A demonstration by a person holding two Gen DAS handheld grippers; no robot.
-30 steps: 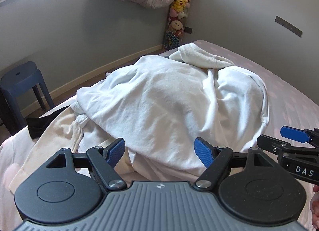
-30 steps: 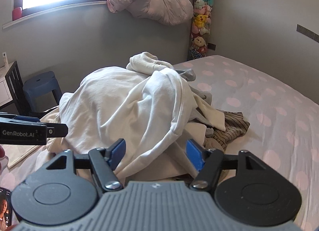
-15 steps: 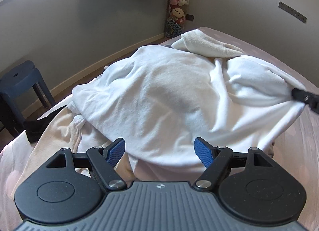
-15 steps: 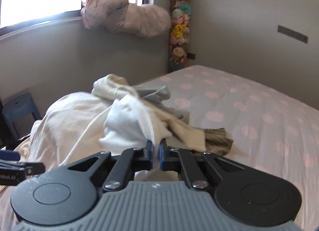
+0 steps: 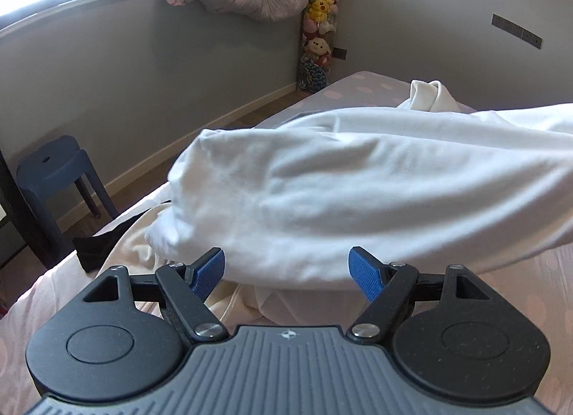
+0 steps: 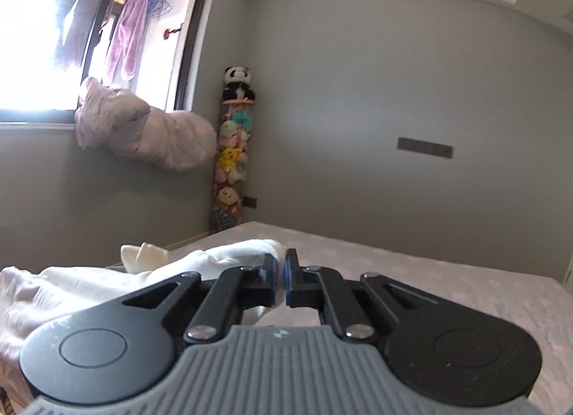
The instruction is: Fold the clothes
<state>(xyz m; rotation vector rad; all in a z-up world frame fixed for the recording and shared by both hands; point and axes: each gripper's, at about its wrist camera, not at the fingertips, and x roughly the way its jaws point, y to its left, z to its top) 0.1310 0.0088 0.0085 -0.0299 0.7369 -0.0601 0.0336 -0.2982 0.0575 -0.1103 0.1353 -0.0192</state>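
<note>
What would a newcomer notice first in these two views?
The white garment, stretched in mid-air across the left wrist view above the bed. Next, the right gripper, jaws shut on its edge, and the left gripper open below it. Then the toy column in the corner.

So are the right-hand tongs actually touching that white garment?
Touching. The right wrist view shows the right tongs shut on a fold of the white garment, the cloth pinched between the closed pads.

Garment stretched across the bed, heap beneath

Garment (image 5: 358,192) spans from 9 to 3 o'clock above the bed (image 5: 530,282); stool (image 5: 53,167) at 9, toy column (image 5: 318,31) at 12, behind.
</note>
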